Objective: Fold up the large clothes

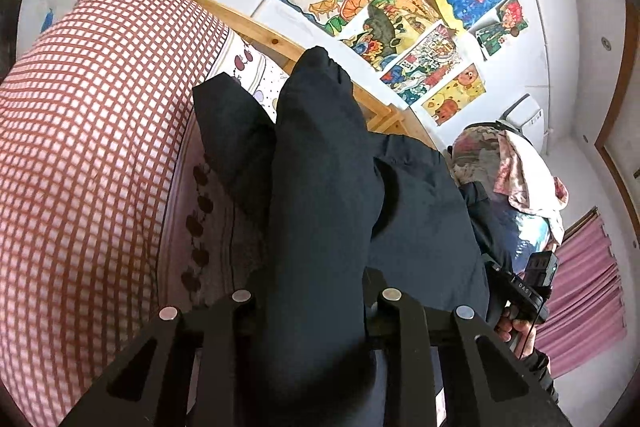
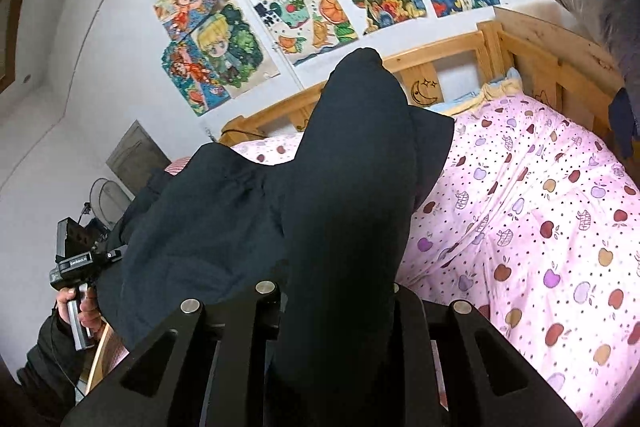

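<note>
Garment: a large dark navy cloth garment [image 1: 320,195], lifted over the bed with pink apple-print bedding [image 2: 540,227], bunched up toward 12 o'clock in both wrist views.
Left gripper [image 1: 316,301]: clenched on a fold of the garment.
Right gripper [image 2: 332,293]: likewise clamped on a fold.
Key relation: the cloth spans between the two claws, sagging in the middle; its long axis seems to run claw to claw, neither hand nearer.
Left of bed: a red-and-white checked quilt [image 1: 80,147] at 9 o'clock.
Hidden: fingertips buried in cloth; garment type and hems unclear.
</note>
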A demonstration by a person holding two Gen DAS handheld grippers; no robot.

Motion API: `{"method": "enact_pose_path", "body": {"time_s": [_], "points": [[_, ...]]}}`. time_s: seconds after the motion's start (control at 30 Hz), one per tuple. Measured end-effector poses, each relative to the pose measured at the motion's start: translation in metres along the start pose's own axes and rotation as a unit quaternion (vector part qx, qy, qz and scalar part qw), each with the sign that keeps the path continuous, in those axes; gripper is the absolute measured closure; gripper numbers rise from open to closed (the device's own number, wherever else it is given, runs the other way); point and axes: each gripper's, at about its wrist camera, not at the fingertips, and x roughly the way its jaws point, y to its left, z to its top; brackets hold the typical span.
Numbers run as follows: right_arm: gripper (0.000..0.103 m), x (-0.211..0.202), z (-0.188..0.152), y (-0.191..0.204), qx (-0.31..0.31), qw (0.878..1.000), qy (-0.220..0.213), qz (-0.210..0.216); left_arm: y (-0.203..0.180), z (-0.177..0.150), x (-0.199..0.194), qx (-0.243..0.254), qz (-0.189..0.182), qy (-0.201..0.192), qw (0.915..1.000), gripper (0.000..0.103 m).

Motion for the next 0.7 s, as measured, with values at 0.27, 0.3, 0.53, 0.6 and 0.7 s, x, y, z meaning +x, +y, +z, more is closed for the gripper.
{"method": "enact_pose_path", "body": {"time_s": [0.27, 0.3, 0.53, 0.6, 0.7], "points": [[0.086, -0.007, -0.021, 0.005, -0.008, 1.0, 0.012, -0.004, -0.005, -0.025, -0.025, 0.005, 0.019, 0.003, 0.9998, 0.077], [0.086, -0.005, -0.026, 0.004, -0.014, 1.0, 0.02, -0.015, -0.003, -0.029, -0.024, 0.003, 0.024, 0.006, 0.9997, 0.077], [0.085, 0.008, -0.047, 0.004, -0.044, 0.995, 0.053, -0.075, 0.008, -0.047, -0.012, -0.006, 0.045, 0.014, 0.9989, 0.077], [0.083, 0.007, -0.048, 0.0, -0.032, 0.995, 0.055, -0.074, 0.008, -0.049, -0.01, -0.006, 0.054, 0.014, 0.9984, 0.076], [0.078, 0.009, -0.05, -0.002, -0.03, 0.994, 0.062, -0.086, 0.006, -0.051, -0.008, -0.006, 0.076, 0.015, 0.997, 0.071]]}}
